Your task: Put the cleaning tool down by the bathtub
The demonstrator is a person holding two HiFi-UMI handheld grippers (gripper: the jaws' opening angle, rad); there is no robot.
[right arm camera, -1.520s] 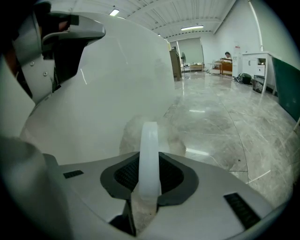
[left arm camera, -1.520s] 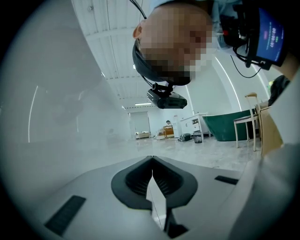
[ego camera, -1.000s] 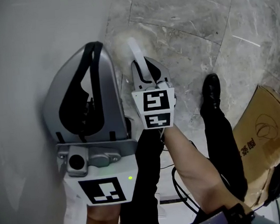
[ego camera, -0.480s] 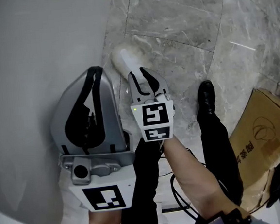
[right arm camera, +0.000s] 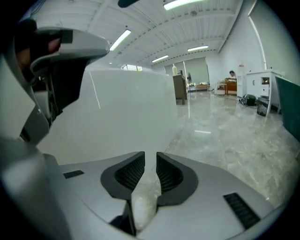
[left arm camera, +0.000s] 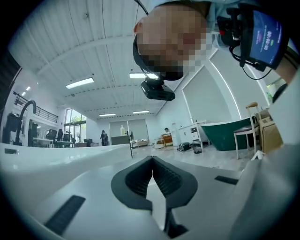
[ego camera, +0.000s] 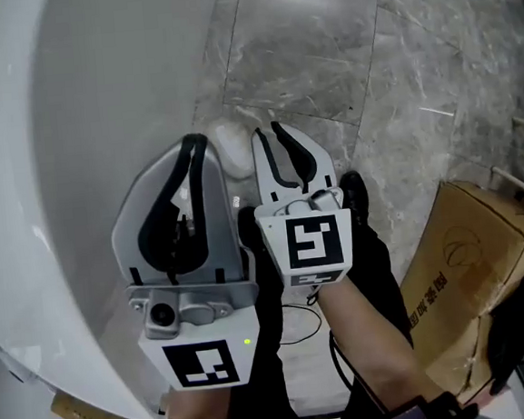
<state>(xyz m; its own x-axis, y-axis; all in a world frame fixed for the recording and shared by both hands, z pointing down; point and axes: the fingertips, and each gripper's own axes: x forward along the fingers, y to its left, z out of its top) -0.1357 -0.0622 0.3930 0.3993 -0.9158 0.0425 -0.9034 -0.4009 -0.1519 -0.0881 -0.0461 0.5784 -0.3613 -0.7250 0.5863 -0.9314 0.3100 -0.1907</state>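
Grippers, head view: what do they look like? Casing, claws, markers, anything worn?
Both the left gripper and right gripper have light grey moulded shells with black claw edging; the ribbed pads are dark grey. Each carries a white marker cube with black square codes; the left one shows a green light and a round lens. Forearms are bare, no sleeves; black trousers.
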